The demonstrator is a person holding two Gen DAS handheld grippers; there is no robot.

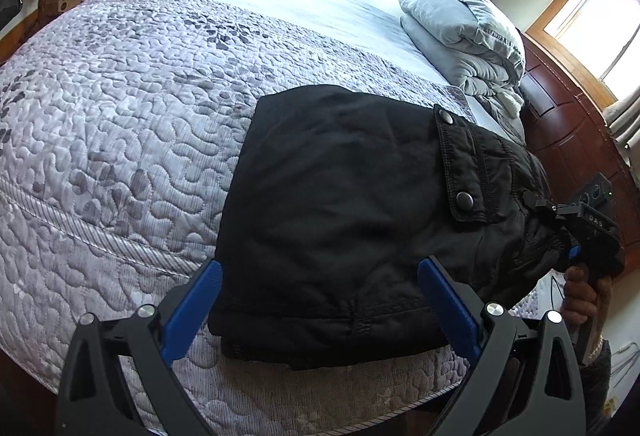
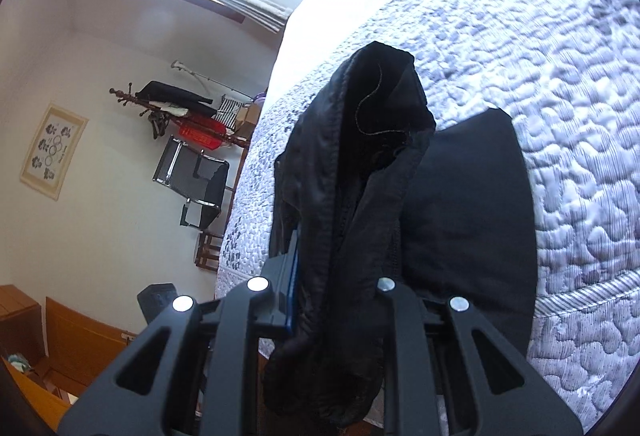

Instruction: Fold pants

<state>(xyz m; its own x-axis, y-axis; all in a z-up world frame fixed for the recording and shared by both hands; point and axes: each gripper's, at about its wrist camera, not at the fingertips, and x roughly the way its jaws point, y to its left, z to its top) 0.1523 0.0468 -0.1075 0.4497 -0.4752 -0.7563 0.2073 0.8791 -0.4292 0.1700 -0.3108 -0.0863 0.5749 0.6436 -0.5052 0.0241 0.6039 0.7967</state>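
Black pants [image 1: 340, 220] lie folded into a thick stack on the quilted bed [image 1: 120, 123], near its front edge, with a snap-button pocket flap [image 1: 460, 171] on top. My left gripper [image 1: 320, 296] is open, its blue fingers [image 1: 192, 308] spread either side of the stack's near edge. My right gripper [image 1: 576, 236] is at the stack's right end, shut on the pants' waistband. In the right wrist view the bunched waistband [image 2: 360, 195] is pinched in the right gripper [image 2: 336, 276] and lifted, with the folded stack [image 2: 472, 220] behind it.
A folded grey duvet [image 1: 464, 31] sits at the bed's far right by a dark wooden headboard [image 1: 568, 123]. Beside the bed stand a black chair [image 2: 196, 187], a coat rack [image 2: 180, 107] and wooden furniture [image 2: 68, 332].
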